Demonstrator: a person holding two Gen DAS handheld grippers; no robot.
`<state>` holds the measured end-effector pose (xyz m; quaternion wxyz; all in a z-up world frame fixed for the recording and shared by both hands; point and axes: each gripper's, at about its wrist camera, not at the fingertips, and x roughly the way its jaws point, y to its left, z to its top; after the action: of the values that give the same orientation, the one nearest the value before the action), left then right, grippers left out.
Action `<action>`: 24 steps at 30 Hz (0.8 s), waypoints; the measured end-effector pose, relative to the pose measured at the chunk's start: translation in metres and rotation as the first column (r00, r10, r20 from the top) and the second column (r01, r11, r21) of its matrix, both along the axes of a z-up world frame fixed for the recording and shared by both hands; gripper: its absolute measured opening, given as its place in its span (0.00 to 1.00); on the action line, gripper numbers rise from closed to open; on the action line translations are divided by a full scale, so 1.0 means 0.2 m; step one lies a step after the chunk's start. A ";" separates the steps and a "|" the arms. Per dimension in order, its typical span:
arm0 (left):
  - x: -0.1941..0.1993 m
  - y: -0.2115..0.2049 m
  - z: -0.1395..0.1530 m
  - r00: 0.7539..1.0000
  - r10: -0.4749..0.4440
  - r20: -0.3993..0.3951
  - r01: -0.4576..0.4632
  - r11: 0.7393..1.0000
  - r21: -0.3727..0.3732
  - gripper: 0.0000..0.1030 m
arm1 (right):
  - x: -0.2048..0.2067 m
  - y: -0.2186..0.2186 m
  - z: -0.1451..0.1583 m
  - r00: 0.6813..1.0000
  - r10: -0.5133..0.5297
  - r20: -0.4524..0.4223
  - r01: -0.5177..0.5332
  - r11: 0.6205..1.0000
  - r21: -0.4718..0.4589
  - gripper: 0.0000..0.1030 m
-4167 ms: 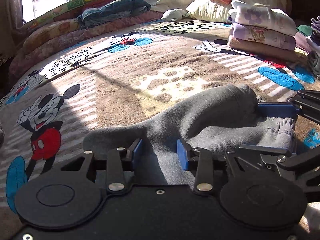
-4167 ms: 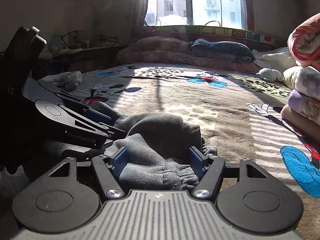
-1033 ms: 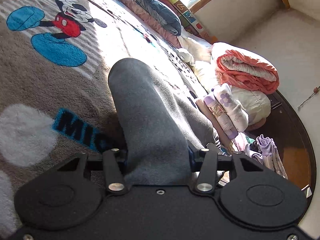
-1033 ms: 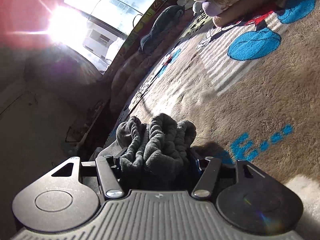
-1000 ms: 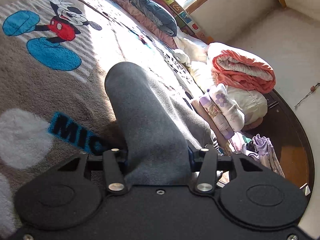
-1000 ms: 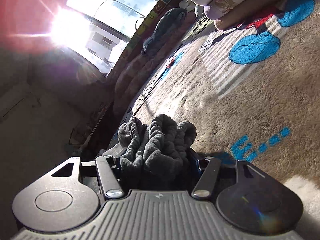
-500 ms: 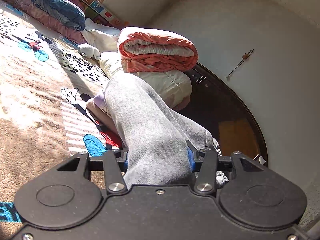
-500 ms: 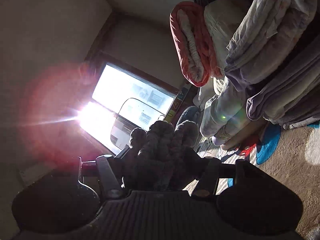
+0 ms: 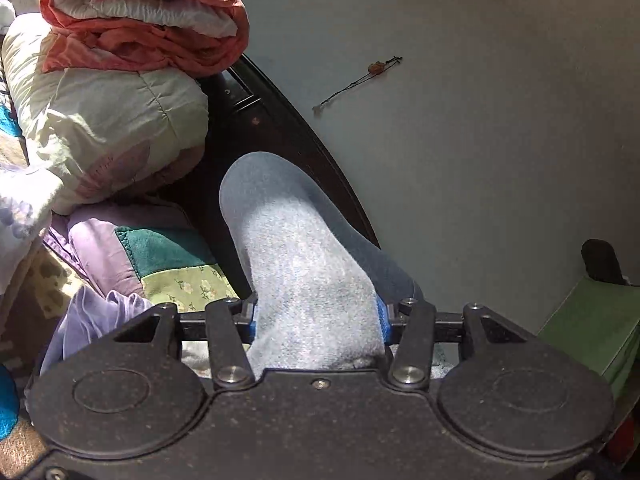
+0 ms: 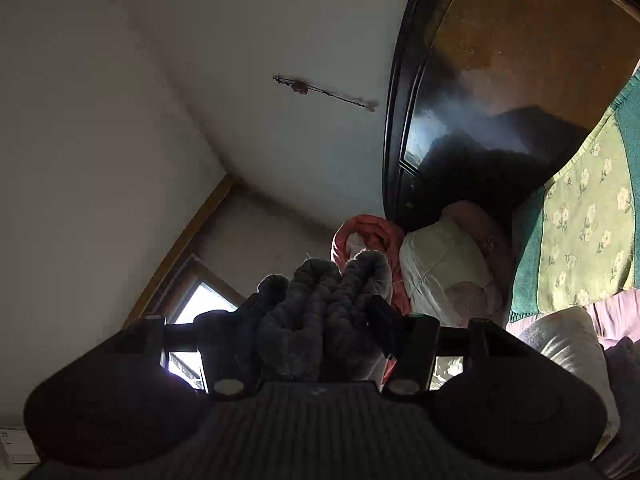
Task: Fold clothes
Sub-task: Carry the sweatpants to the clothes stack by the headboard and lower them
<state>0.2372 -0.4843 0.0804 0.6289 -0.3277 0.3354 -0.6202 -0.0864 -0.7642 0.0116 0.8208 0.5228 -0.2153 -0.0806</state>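
One grey garment (image 9: 312, 280), two grippers: left gripper (image 9: 316, 320) and right gripper (image 10: 320, 320) are each clamping its fabric, tilting up toward the wall (image 9: 480, 120).

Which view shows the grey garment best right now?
The left wrist view. There the grey garment is sunlit, a smooth fold rising between the fingers of the left hand-held gripper. In the right wrist view it is backlit and dark, only a bunched edge clamped in the right hand-held gripper.

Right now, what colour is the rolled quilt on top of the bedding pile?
Orange-red outside, with a white lining; the rolled quilt shows best in the left wrist view.
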 end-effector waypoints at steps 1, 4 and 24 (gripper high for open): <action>0.02 -0.07 -0.11 0.999 0.012 -0.039 -0.010 0.997 0.076 0.50 | 0.04 -0.04 -0.13 0.999 0.001 -0.051 0.003 0.996 0.084 0.56; 0.04 -0.18 -0.42 0.993 0.087 -0.085 -0.054 0.942 0.332 0.48 | 0.22 -0.13 -0.58 0.972 0.057 -0.228 0.013 0.956 0.292 0.54; -0.10 0.13 -0.30 0.974 0.228 0.022 -0.224 0.928 0.297 0.82 | -0.11 0.07 -0.23 0.925 -0.060 -0.376 0.029 0.996 -0.087 0.79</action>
<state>0.2176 -0.4589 0.0197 0.7359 -0.2697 0.3891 -0.4841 -0.1078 -0.7501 -0.0352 0.8652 0.4591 -0.0680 -0.1897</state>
